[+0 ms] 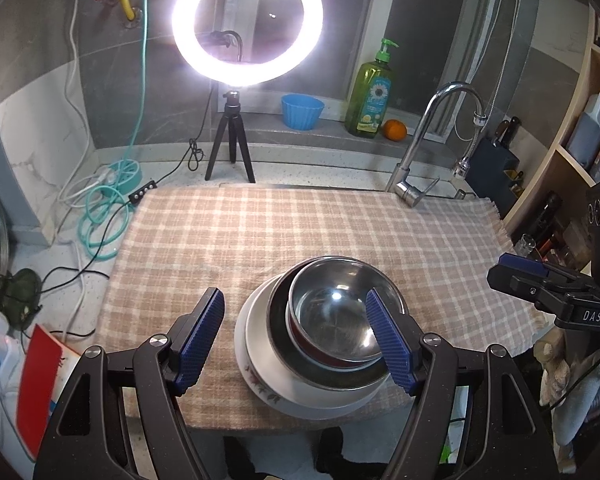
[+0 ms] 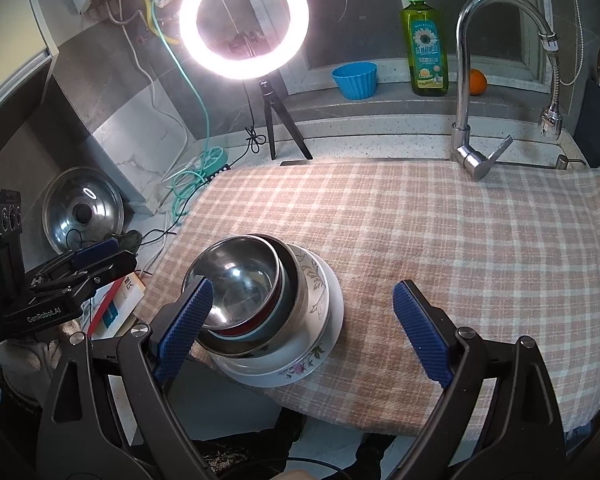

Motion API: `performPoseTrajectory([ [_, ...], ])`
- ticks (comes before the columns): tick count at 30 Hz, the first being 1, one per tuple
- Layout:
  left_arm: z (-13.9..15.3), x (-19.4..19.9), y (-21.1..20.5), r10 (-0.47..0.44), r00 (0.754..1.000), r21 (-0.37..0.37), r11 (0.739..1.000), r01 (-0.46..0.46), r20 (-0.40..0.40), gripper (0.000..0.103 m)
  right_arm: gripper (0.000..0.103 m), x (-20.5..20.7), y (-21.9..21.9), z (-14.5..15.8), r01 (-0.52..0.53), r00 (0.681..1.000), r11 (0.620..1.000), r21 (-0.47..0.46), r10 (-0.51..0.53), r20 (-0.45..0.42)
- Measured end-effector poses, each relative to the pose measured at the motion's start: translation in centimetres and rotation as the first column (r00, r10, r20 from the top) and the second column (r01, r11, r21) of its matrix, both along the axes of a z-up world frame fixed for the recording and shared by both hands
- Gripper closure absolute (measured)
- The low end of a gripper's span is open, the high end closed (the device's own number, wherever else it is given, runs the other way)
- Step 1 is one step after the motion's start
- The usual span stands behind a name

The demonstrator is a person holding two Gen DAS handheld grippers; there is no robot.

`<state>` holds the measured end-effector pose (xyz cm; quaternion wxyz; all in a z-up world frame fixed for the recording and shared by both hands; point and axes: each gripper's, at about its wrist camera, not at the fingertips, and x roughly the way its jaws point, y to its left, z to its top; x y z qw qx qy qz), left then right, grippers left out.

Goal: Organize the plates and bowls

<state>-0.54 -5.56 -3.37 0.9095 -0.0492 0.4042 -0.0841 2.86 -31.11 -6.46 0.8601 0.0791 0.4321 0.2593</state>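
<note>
Steel nested bowls [image 1: 332, 320] sit inside a white floral ceramic plate [image 1: 256, 344] at the near edge of the checked pink cloth [image 1: 300, 232]. The left gripper [image 1: 296, 344], jaws wide and empty, frames the stack; the right gripper [image 2: 304, 336], also wide and empty, has it by its left pad, so left looks nearer.

Ring light [image 1: 247, 22] blazing on its tripod [image 1: 231, 148], blue cup [image 1: 302, 111], green soap bottle [image 1: 371, 92] and orange [image 1: 394, 130] along the ledge, faucet [image 1: 432, 136] arching over the checked cloth [image 1: 300, 232], pot lid [image 2: 83, 213] propped against the wall.
</note>
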Motion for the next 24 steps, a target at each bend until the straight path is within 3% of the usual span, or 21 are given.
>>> performPoseTrajectory([
  [24,0.30,-0.57,-0.05,0.008,1.000,0.026,1.000,-0.008,-0.001,0.030,0.009,-0.17,0.61,0.20,-0.007,1.000,1.000,0.010,0.007,-0.004],
])
